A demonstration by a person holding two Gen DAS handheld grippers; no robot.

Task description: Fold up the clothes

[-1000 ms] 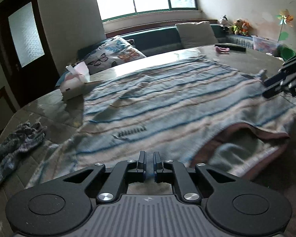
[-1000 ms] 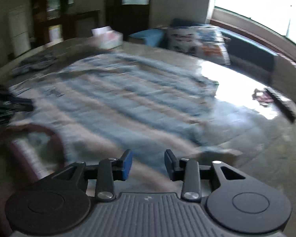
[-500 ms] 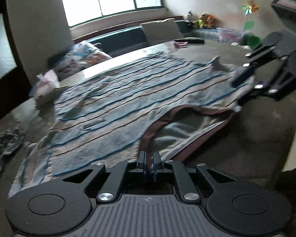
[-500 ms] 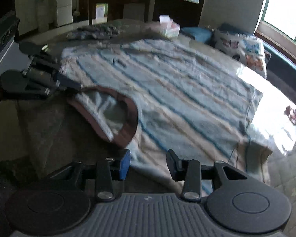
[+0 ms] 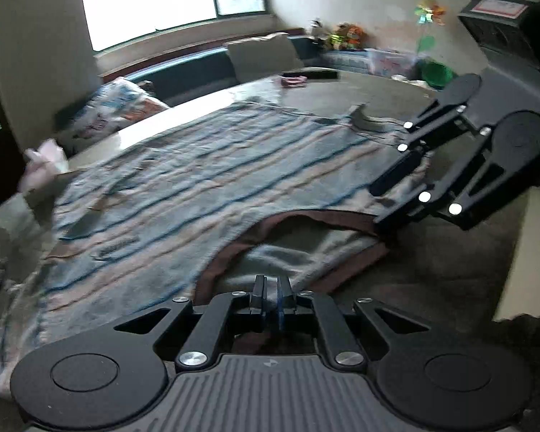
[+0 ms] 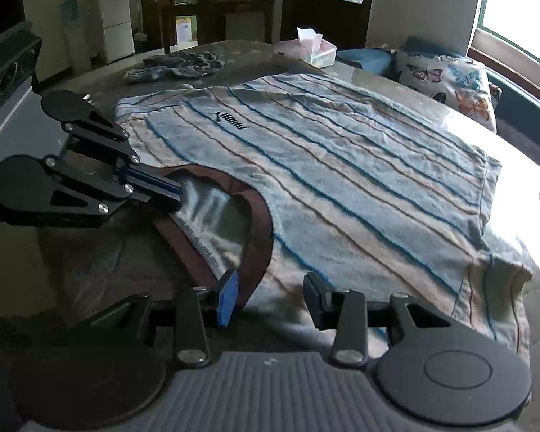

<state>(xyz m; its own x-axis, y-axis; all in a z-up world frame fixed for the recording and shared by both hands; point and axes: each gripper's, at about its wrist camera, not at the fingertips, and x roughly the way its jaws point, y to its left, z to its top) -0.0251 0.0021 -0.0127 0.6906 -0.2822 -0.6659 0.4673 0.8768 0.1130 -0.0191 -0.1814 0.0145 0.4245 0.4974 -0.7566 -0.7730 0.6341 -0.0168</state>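
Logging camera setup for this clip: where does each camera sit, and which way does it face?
Left wrist: rides the left gripper, fingers shut at the striped shirt's brown collar, facing across the table toward the window; the right gripper shows at right.
Right wrist: rides the right gripper, fingers open at the shirt's shoulder, facing the tissue box and dark door; the left gripper shows at left.
Shared: the shirt, its collar, the butterfly pillow, each other's gripper.
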